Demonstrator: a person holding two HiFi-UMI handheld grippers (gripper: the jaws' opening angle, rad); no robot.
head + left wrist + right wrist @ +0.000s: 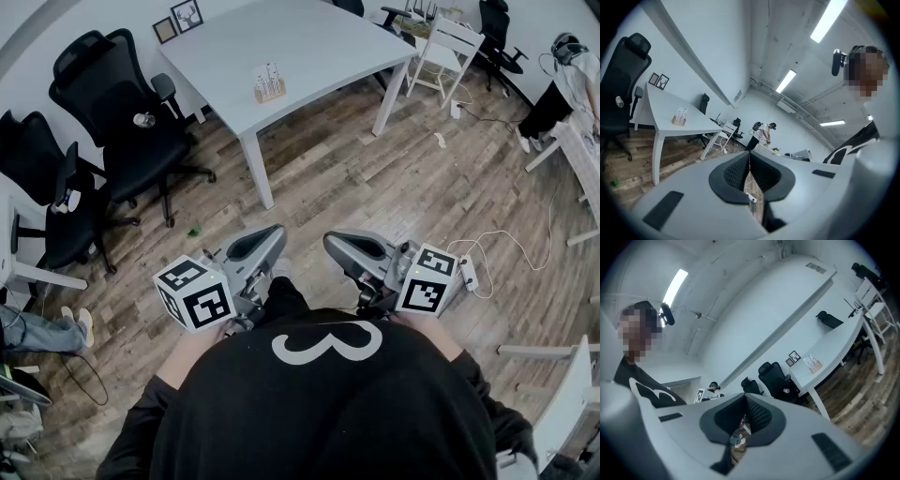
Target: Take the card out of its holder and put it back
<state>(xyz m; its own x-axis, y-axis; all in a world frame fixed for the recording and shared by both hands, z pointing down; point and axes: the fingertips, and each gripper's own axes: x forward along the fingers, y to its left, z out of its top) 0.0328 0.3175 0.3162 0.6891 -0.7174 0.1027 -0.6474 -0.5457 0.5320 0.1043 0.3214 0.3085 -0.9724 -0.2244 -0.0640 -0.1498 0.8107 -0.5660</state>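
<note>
Card (269, 75) stands upright in its wooden holder (270, 94) on the white worktop (319, 52), well apart from both tools. Black office chairs (117, 103) beside the worktop's left end. Left tool (272, 234) and right tool (331, 246) held level near the person's torso (323, 412). Both have jaws pressed together, nothing between.

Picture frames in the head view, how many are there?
2. One small dark picture frame sits at the far left corner of the white table; the other dark picture frame is just right of it, by the wall. More may be hidden out of view.
</note>
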